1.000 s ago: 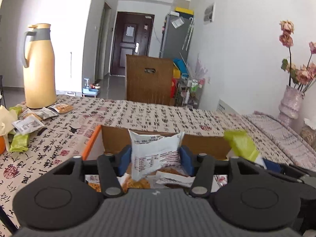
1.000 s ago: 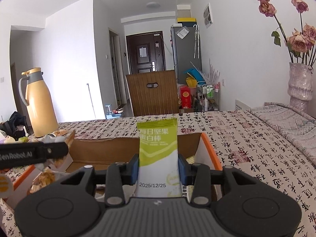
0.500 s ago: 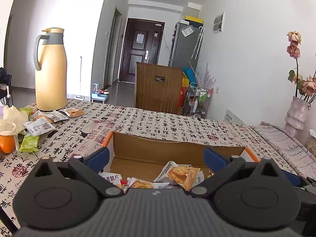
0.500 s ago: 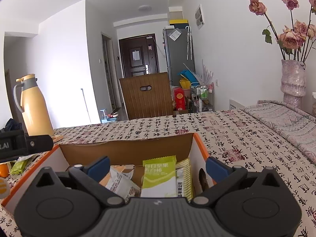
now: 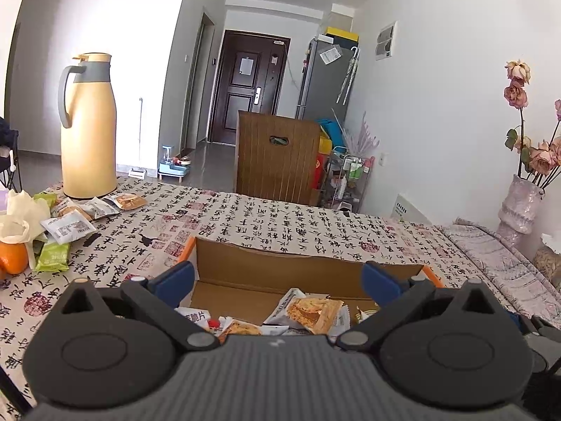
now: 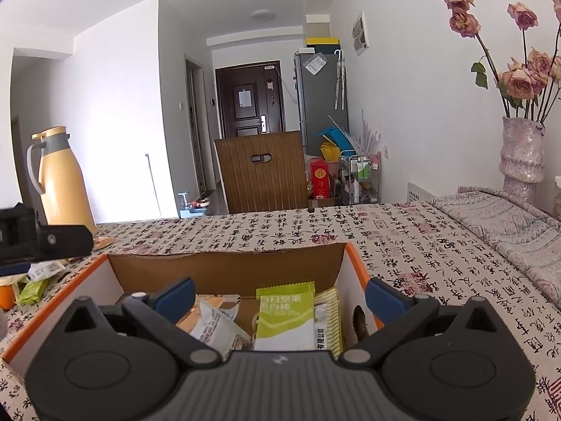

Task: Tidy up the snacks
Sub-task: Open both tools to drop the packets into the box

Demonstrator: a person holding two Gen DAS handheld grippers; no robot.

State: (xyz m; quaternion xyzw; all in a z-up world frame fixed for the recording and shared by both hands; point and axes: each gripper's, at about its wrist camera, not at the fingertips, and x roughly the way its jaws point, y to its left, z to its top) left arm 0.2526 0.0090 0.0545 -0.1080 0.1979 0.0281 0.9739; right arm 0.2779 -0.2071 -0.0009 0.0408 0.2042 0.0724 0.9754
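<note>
The right gripper hangs over an open cardboard box with orange outer sides, its blue-padded jaws spread wide and gripping nothing. Inside the box, a green snack packet stands upright just beside the right wall, with a pale striped packet against it (printing too small to read). A white packet lies tilted to the left of the green one. The box sits on a tablecloth printed with calligraphy. Left of the box, a black part of the other gripper pokes in, with loose packets beneath it. Behind those stands a yellow thermos jug.
</note>
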